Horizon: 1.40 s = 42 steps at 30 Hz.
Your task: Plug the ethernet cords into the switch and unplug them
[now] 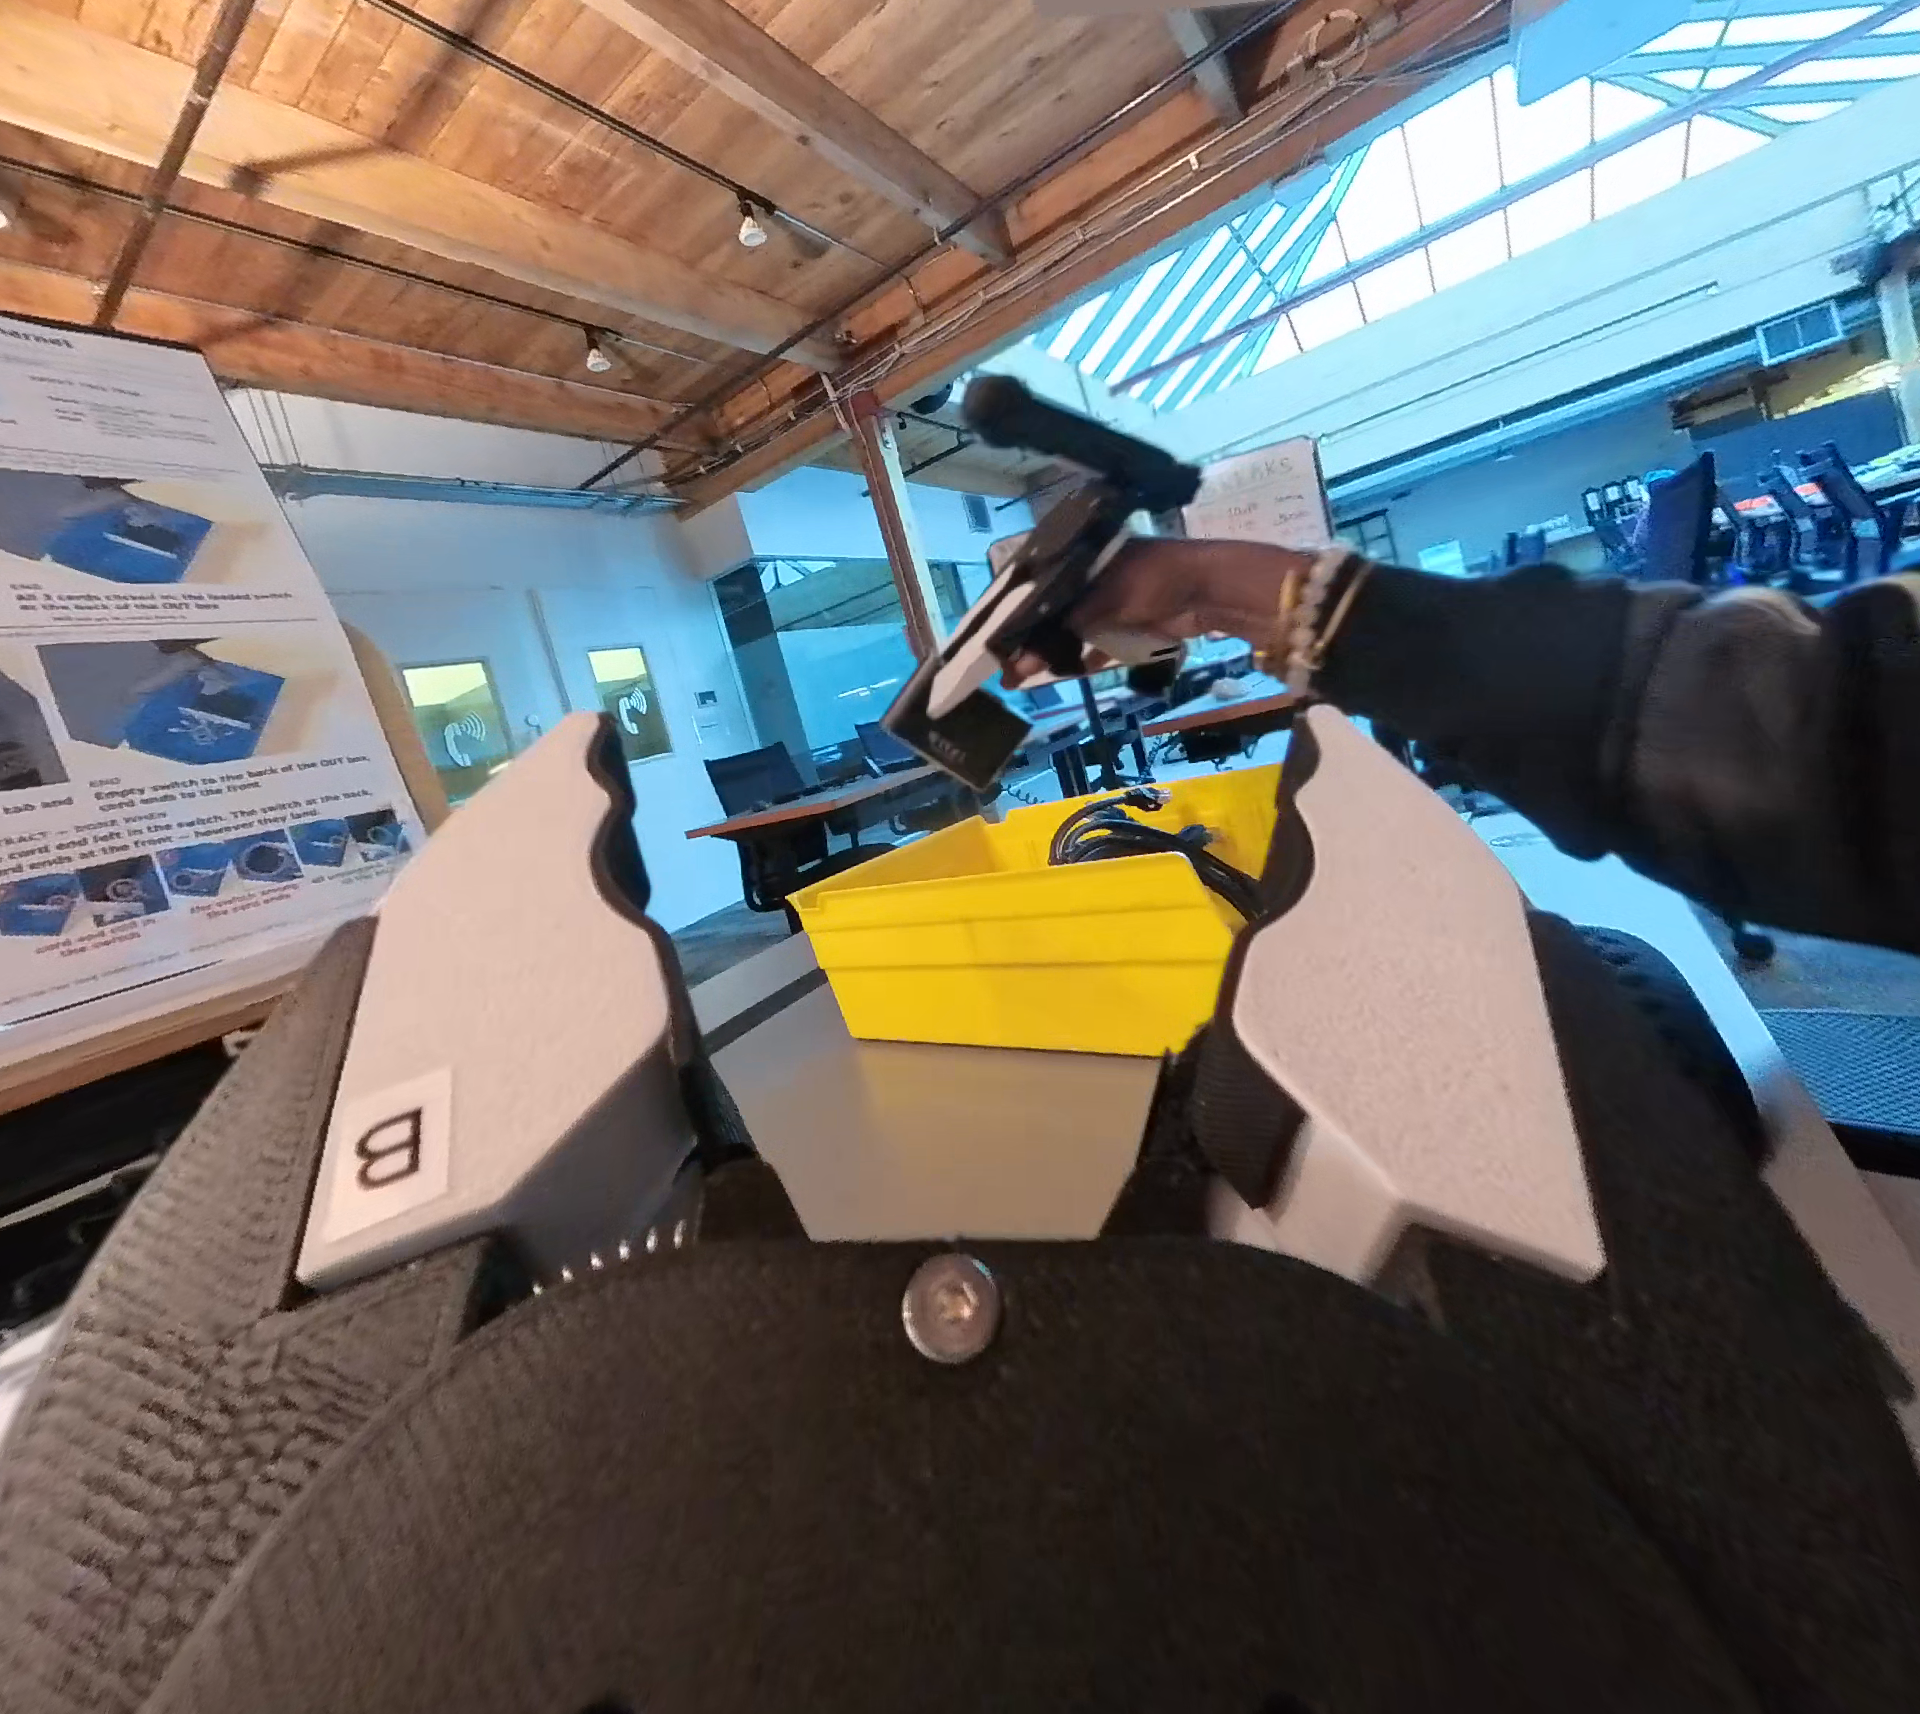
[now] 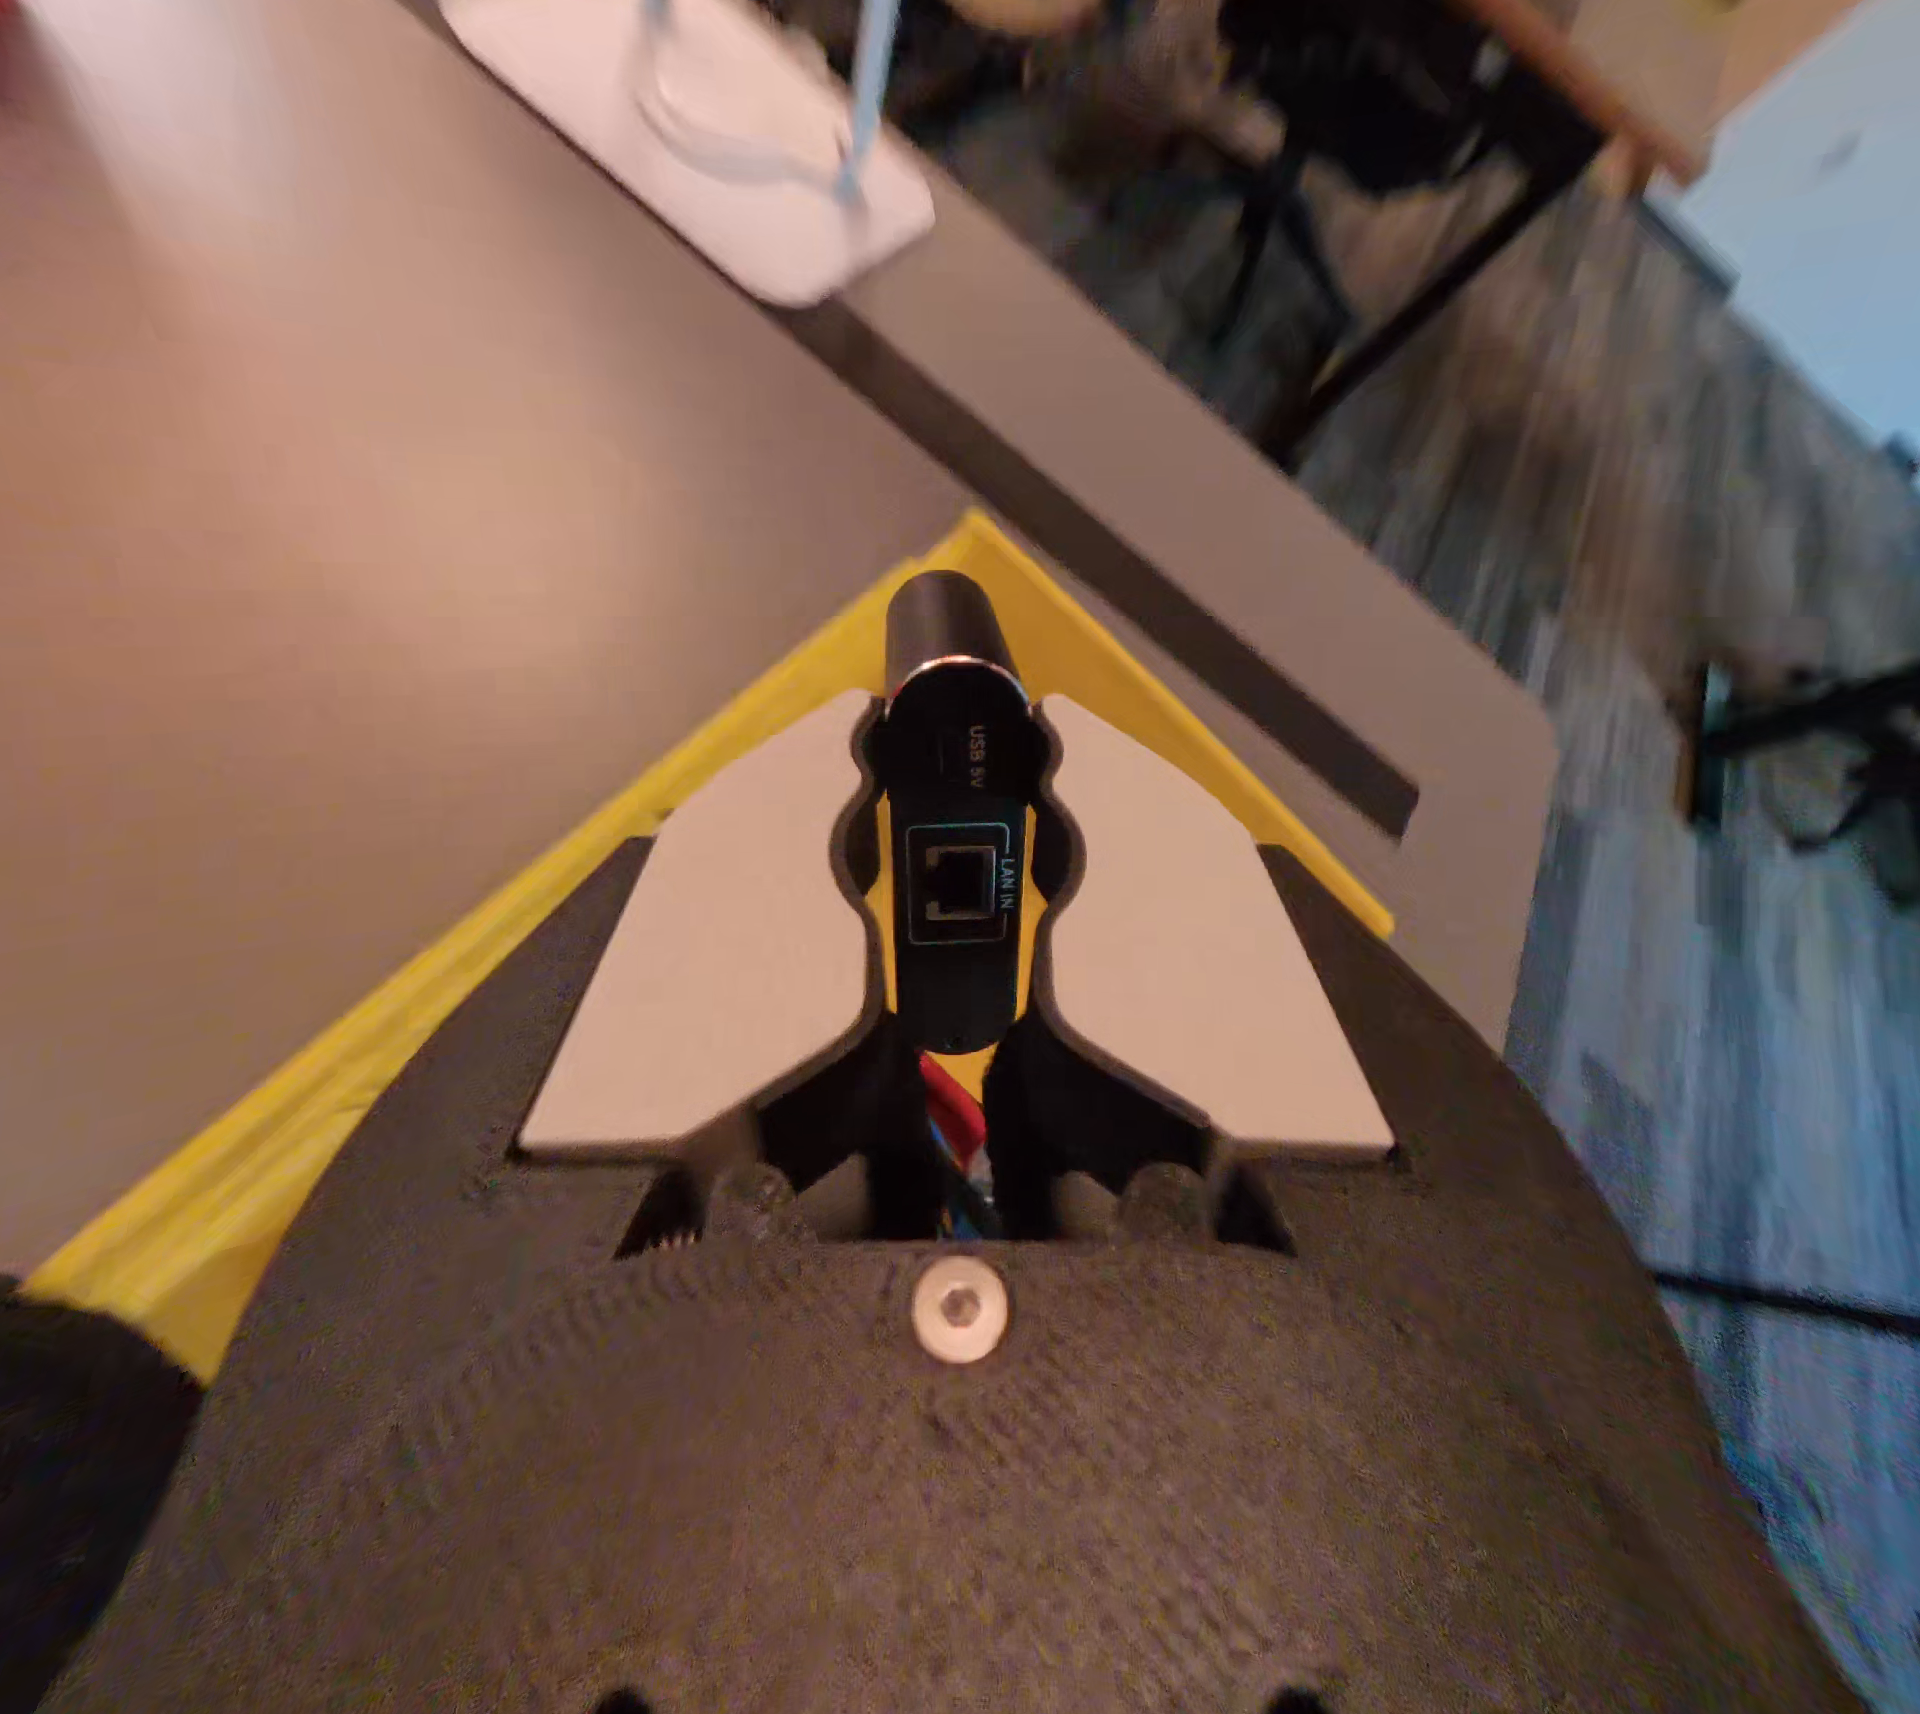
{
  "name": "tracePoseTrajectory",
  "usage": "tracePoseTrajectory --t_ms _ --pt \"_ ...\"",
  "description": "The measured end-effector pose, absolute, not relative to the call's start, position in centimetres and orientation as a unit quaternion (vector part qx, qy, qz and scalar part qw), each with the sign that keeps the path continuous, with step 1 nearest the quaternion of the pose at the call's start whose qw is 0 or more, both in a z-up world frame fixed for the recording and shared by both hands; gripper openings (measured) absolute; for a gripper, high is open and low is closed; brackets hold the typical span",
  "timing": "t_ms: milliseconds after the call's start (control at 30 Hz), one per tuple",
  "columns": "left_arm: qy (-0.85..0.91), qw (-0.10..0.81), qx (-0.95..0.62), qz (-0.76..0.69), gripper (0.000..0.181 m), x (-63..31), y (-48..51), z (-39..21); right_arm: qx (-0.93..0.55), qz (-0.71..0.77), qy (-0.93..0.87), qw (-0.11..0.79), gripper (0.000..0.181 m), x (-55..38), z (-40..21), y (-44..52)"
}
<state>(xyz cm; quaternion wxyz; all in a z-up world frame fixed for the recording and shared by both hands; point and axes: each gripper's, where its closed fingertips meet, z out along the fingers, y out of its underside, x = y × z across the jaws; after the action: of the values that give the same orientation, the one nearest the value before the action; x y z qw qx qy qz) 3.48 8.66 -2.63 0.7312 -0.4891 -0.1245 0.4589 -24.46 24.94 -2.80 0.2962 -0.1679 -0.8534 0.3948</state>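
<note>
My right gripper (image 2: pixel 956 729) is shut on a small black switch (image 2: pixel 954 895) and holds it in the air above a yellow bin (image 2: pixel 727 843); one port on the switch's end faces the camera. In the left wrist view the right gripper (image 1: pixel 951 688), held by a hand (image 1: pixel 1174 615), carries the switch (image 1: pixel 961 739) tilted down over the yellow bin (image 1: pixel 997 958). Black ethernet cords (image 1: pixel 1122 833) lie coiled in the bin. My left gripper (image 1: pixel 958 724) is open and empty, low in front of the bin on the grey table (image 1: pixel 935 1134).
An instruction poster (image 1: pixel 156 677) stands at the left. A white stand base (image 2: pixel 686 116) sits on the table near its far edge (image 2: pixel 1122 542); the floor drops away beyond it. Desks and chairs (image 1: pixel 1714 521) fill the room behind. The tips of one gripper are about 35 cm away from the tips of the other.
</note>
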Motion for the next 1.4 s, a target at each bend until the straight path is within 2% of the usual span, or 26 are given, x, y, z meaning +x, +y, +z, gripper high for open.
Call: tracePoseTrajectory --t_ms 133,267,367,533,933,1067,1133,1400 --pt "-0.127 0.721 -0.509 0.452 0.115 3.1 9.2 -3.4 -0.223 0.286 -0.898 0.248 0.024 -28.7 -8.2 26.3" --pt "-0.122 0.714 -0.519 0.453 0.115 3.0 9.5 -3.7 -0.248 0.179 -0.939 0.158 0.025 -29.6 -13.6 27.2" --pt "-0.125 0.714 -0.521 0.45 0.114 2.9 9.5 -3.8 -0.258 0.121 -0.95 0.125 0.025 -29.9 -16.0 28.0" --pt "-0.126 0.713 -0.523 0.449 0.114 2.9 9.5 -3.9 -0.26 0.109 -0.955 0.091 0.025 -29.9 -17.3 27.7" --pt "-0.127 0.706 -0.537 0.444 0.114 2.7 9.8 -4.3 -0.245 0.133 -0.954 0.11 0.024 -30.7 -17.8 26.8" --pt "-0.129 0.706 -0.538 0.442 0.114 2.6 9.8 -4.4 -0.233 0.15 -0.95 0.146 0.025 -31.4 -17.2 26.8" --pt "-0.13 0.706 -0.538 0.441 0.114 2.6 9.8 -4.4 -0.23 0.208 -0.936 0.165 0.029 -31.7 -15.7 26.0" --pt "-0.128 0.699 -0.545 0.445 0.114 2.5 9.9 -4.6 -0.206 0.473 -0.806 0.288 0.082 -28.4 -3.4 26.5"
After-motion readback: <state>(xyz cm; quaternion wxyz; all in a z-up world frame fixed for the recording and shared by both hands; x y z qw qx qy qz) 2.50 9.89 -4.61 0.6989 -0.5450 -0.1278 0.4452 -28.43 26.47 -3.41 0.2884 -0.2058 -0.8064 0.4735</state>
